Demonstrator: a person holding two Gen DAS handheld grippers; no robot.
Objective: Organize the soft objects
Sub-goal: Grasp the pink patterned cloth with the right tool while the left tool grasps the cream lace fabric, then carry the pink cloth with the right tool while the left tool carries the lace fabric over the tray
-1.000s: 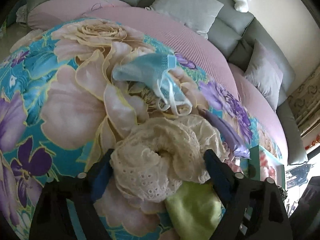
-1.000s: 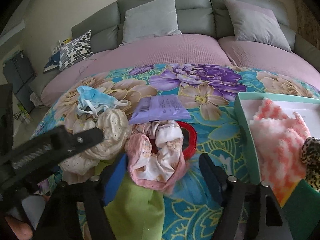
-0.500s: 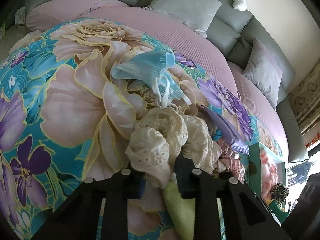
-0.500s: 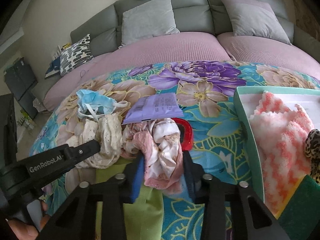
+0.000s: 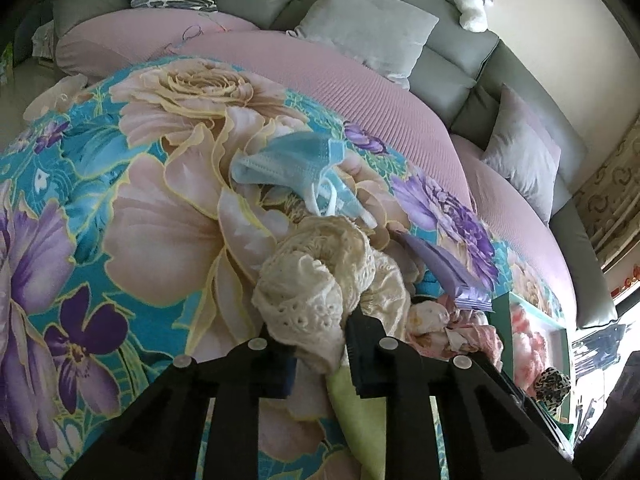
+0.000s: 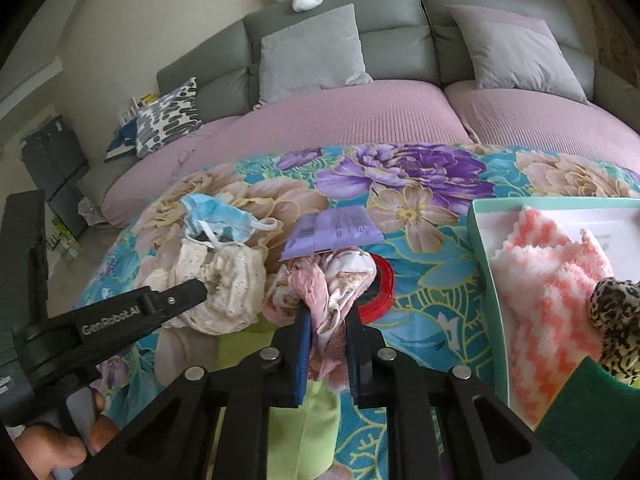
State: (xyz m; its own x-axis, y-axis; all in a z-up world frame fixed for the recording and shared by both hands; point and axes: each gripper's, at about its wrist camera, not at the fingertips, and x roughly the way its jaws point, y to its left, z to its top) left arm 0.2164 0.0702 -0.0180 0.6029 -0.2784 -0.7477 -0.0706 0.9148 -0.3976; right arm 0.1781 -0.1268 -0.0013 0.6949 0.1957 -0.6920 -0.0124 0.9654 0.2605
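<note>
My left gripper [image 5: 316, 344] is pinching a cream lace scrunchie [image 5: 320, 280], and my right gripper [image 6: 326, 344] is squeezing a pink one [image 6: 320, 292]; both have just been closing. They are lying on the floral cloth [image 6: 420, 248]. The teal box [image 6: 480, 256] at right is holding a pink towel [image 6: 548, 280] and a leopard scrunchie [image 6: 616, 304]. The cloth between is bare.
</note>
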